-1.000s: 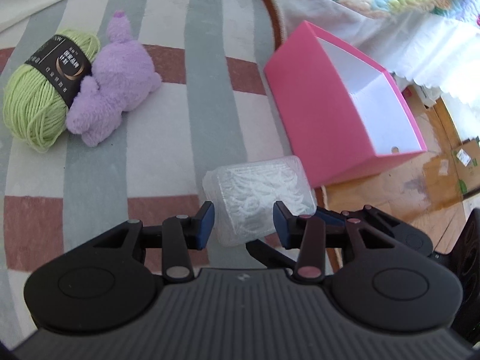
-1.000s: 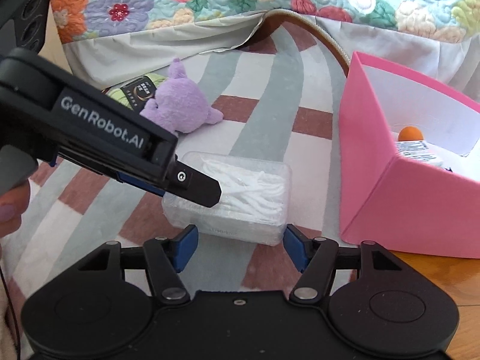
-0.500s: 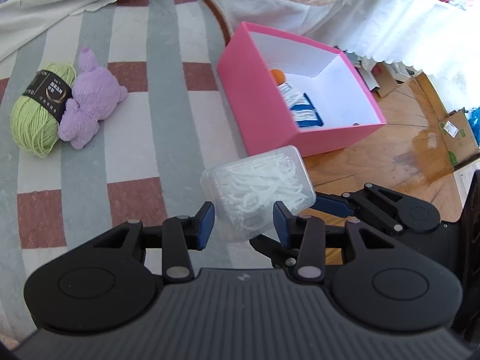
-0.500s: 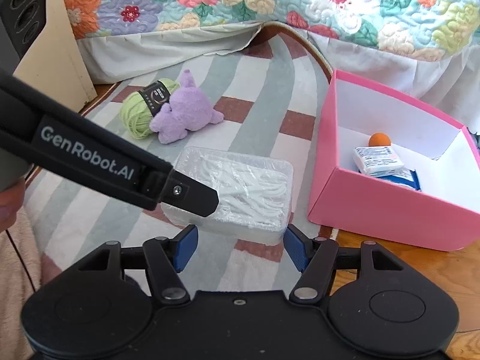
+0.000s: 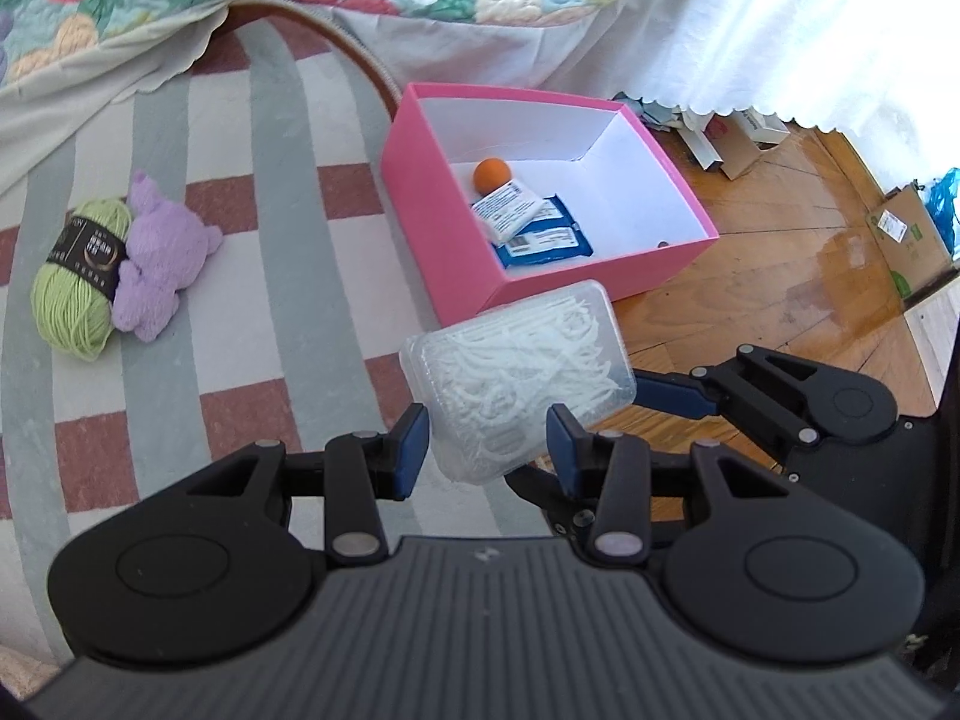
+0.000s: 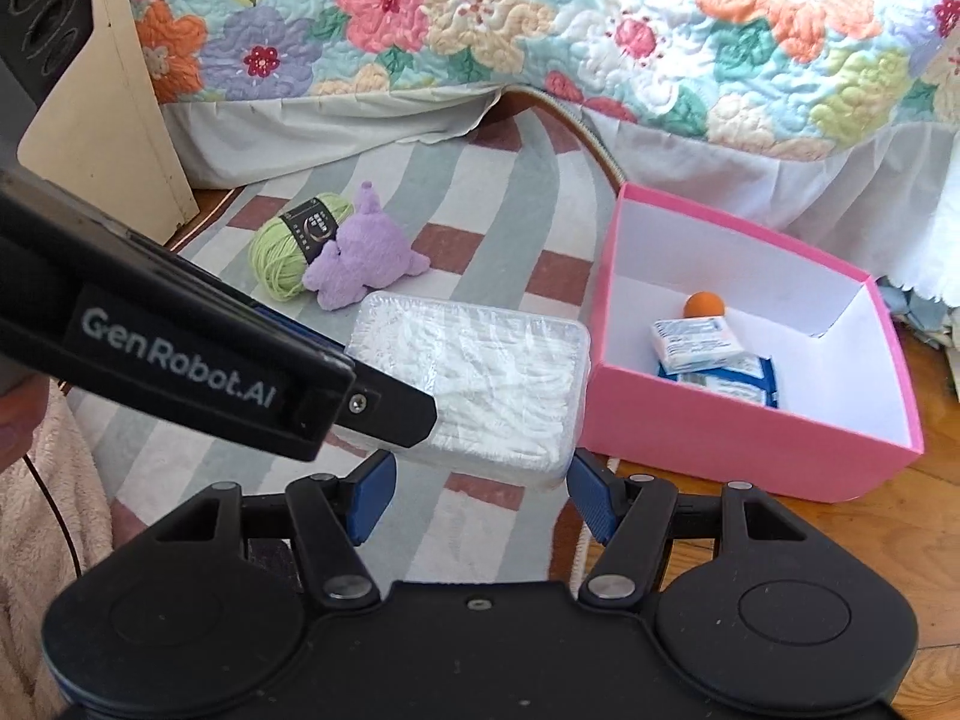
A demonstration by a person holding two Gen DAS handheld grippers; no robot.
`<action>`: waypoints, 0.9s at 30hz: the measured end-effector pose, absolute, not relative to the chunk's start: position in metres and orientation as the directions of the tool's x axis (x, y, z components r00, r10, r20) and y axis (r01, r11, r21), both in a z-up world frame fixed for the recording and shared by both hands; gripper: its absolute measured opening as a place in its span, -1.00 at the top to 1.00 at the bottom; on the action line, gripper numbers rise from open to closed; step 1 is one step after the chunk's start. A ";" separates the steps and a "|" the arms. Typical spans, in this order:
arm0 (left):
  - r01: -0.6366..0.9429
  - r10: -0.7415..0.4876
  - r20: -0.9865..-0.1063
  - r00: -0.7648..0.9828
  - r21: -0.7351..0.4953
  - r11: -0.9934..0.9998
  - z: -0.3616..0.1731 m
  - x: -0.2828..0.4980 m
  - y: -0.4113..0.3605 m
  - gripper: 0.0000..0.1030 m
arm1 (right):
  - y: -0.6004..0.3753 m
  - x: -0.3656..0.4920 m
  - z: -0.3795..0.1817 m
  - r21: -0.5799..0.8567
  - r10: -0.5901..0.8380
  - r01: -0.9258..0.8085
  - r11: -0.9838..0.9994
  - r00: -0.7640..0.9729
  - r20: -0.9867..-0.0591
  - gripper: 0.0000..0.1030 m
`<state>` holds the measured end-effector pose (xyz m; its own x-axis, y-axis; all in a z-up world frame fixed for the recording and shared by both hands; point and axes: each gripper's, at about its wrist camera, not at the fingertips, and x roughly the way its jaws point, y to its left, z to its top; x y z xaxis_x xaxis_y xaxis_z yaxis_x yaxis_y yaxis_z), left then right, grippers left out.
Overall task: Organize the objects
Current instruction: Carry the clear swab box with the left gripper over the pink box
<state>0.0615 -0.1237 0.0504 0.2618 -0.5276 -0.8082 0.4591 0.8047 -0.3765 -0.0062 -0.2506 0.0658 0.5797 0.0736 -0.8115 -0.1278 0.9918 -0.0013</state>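
Between your two tongs hangs the clear box of floss picks [image 5: 519, 381], above the rug [image 5: 240, 276]. Left tongs [image 5: 487, 443] grasp one end, right tongs [image 6: 480, 495] the long sides, near the pink box [image 6: 738, 438].

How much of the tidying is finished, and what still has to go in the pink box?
Done: an orange ball and two flat packets already lie in the pink cardboard box. In hand: both the left gripper and the right gripper grip a clear plastic box of white picks, lifted near it. Left: the green yarn ball and purple plush toy on the striped rug.
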 end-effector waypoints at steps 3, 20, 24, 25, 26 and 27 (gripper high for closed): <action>0.471 -0.527 -0.807 0.266 -0.367 0.802 0.059 0.062 -0.132 0.20 | -0.256 -0.007 0.072 -0.009 0.064 -0.121 0.993 0.586 -0.808 -0.33; 0.530 -0.525 -0.796 0.300 -0.319 0.786 0.092 0.082 -0.188 0.20 | -0.302 0.007 0.096 -0.037 0.011 -0.063 0.997 0.628 -0.778 -0.33; 0.536 -0.528 -0.793 0.302 -0.316 0.782 0.095 0.093 -0.204 0.20 | -0.314 0.014 0.096 -0.045 -0.008 -0.042 0.998 0.641 -0.767 -0.33; 0.541 -0.528 -0.793 0.304 -0.313 0.781 0.095 0.096 -0.209 0.20 | -0.317 0.016 0.096 -0.051 -0.017 -0.034 0.998 0.646 -0.763 -0.33; 0.540 -0.526 -0.793 0.307 -0.311 0.782 0.095 0.099 -0.213 0.19 | -0.321 0.019 0.095 -0.045 -0.014 -0.031 0.999 0.646 -0.763 -0.33; 0.544 -0.523 -0.794 0.310 -0.303 0.783 0.095 0.103 -0.218 0.19 | -0.325 0.021 0.094 -0.040 -0.011 -0.031 0.999 0.646 -0.764 -0.33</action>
<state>0.1028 -0.2178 0.0951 0.3099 -0.5229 -0.7941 0.5436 0.7827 -0.3032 0.0215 -0.3251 0.0937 0.6457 -0.0108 -0.7635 -0.0308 0.9987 -0.0402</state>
